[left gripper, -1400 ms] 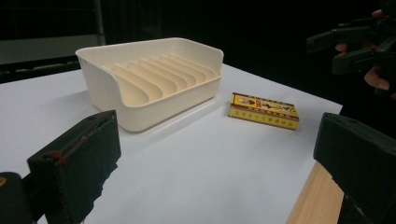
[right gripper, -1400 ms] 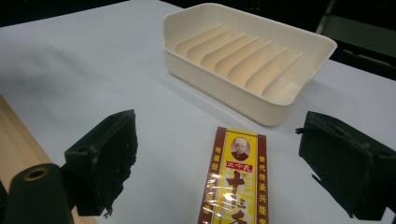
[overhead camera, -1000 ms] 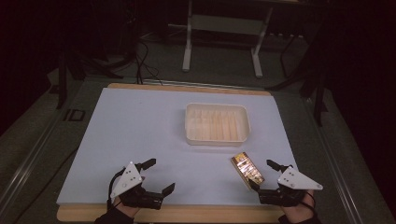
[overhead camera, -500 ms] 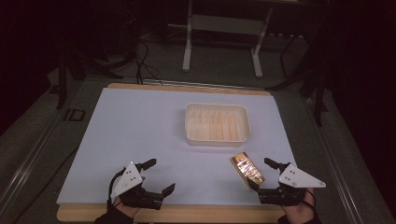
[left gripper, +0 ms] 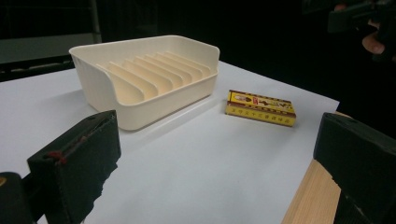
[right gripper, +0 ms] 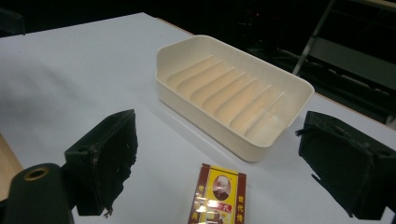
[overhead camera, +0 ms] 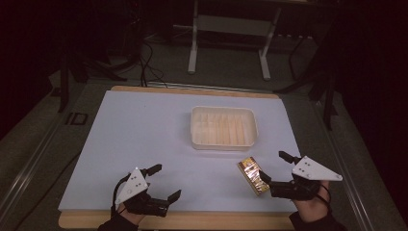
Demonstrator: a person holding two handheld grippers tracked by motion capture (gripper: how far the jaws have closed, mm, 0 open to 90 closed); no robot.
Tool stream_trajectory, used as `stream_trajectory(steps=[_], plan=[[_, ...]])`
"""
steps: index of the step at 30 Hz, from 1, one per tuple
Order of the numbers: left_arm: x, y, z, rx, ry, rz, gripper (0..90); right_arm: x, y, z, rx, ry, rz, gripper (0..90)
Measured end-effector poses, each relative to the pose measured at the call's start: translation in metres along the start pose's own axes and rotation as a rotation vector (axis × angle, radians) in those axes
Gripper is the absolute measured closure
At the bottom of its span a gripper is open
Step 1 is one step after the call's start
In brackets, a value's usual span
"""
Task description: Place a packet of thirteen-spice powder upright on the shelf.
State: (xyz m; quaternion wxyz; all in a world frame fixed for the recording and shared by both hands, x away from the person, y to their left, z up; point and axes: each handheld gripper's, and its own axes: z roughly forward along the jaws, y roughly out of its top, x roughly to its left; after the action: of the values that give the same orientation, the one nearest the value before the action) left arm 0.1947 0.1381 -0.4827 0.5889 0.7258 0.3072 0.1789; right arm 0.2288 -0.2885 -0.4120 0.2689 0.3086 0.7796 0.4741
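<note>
Nothing has shifted; right gripper (overhead camera: 281, 171) gapes beside box (right gripper: 216, 196), portrait-printed.

Smooth plastic tray (left gripper: 140, 84), glossy printed box (left gripper: 260, 108)

Room dark; only the white table sheet (overhead camera: 144, 144) is lit, evenly, from above. Surroundings beyond the table fall to near-black, and floor detail is murky. High view is soft and grainy overall, with low contrast in the far background.

Cream tray (left gripper: 144, 74) is well exposed in both gripper views, its ribs casting soft shading inside; a faint diffuse shadow lies on the sheet along its near side. Yellow box (right gripper: 215, 198) shows mild sheen on its wrapper.

Near black jaws in both gripper views are slightly out of focus. No strong glare. No clear edge distortion.
</note>
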Motion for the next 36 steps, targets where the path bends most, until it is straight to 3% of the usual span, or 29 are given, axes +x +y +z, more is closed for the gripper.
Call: stream_trajectory(steps=[14,26,36], plan=[[-0.001,-0.001,0.001,0.011,0.002,0.015,1.5,-0.014,0.016,0.025,0.046,-0.021,0.065,10.1],[-0.001,0.000,0.001,0.007,-0.005,0.006,1.5,-0.025,0.019,0.055,0.218,-0.008,0.077,10.2],[-0.001,-0.001,0.001,0.008,-0.006,0.004,1.5,-0.024,0.008,0.071,0.294,0.000,0.081,12.7]])
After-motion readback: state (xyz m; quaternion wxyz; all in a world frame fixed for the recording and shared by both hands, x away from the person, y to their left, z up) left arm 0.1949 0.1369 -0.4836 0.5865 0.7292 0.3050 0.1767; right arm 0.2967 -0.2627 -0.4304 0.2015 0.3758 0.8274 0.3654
